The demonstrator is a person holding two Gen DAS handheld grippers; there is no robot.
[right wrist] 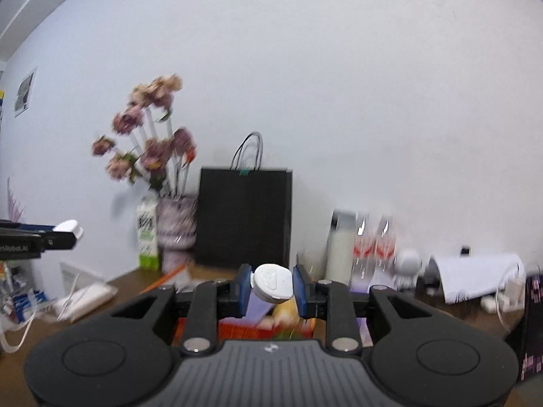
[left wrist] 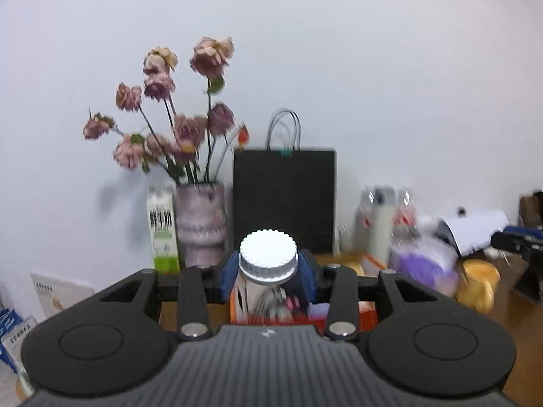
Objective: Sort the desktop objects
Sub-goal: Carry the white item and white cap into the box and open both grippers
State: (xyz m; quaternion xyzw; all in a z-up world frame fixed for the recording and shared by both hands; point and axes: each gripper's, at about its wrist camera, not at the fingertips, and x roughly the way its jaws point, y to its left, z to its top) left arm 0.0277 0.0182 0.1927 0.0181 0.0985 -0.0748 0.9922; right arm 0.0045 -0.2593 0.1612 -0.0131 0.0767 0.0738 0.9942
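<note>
On the left, the left tongs [left wrist: 268,273] were closed narrow on a jar with a ribbed white screw cap [left wrist: 268,254], the blue pads [left wrist: 228,273] pressing just under the cap's flange, so the jar hung above the tabletop [left wrist: 529,308] in front of the black paper bag [left wrist: 284,200], with the milk carton [left wrist: 163,230] and the vase of dried roses [left wrist: 201,224] standing further left against the wall. The cap looked like hard, rigid plastic, and its knurled edge probably gave good purchase; the body below was blurred and its material could not be told, so the neck beneath the cap seemed the safest place to hold, since the flange would stop it sliding down. Weight was impossible to read from these views, though the upright hang suggested no strain. To the right, the right tongs [right wrist: 272,288] were likewise narrow, gripping a small bottle with a white flip-top cap [right wrist: 273,283], tilted between the blue pads [right wrist: 298,288] and held clear of the tabletop [right wrist: 135,279] above a red and orange clutter that was too smeared to name. That smooth, rounded cap seemed slippery, and the tilt hinted that it could pivot in the grip; a hold lower on the shoulder or body would likely be steadier.
</note>
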